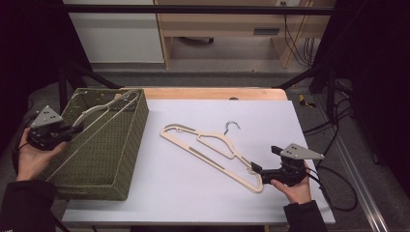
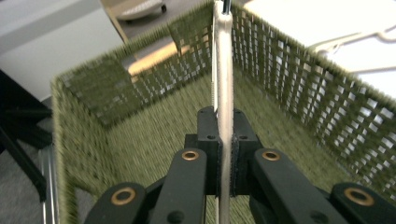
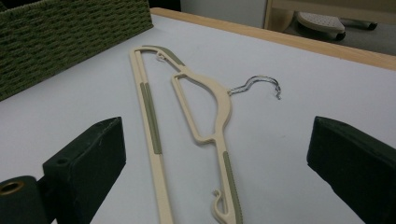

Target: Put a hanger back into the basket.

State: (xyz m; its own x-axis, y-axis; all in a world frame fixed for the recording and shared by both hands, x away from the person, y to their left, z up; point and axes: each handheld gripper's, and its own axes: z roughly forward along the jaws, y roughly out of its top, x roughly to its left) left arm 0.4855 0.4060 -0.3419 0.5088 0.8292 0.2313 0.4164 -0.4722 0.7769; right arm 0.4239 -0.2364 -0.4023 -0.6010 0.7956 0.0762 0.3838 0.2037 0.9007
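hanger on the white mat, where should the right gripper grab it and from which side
Grip the hanger at its near shoulder end, from the person's side with the right gripper. It lies flat, that thin end already sits between the open jaws, and the hook points away.

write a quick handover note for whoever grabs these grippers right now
Left hand-held gripper: shut on a cream plastic hanger, held inside the green woven basket, not yet released.
Right hand-held gripper: open, empty, low over the table by the second cream plastic hanger with a metal hook lying on the white mat.
Done: none released in the basket.
Left: release the first, grip the second, basket it.
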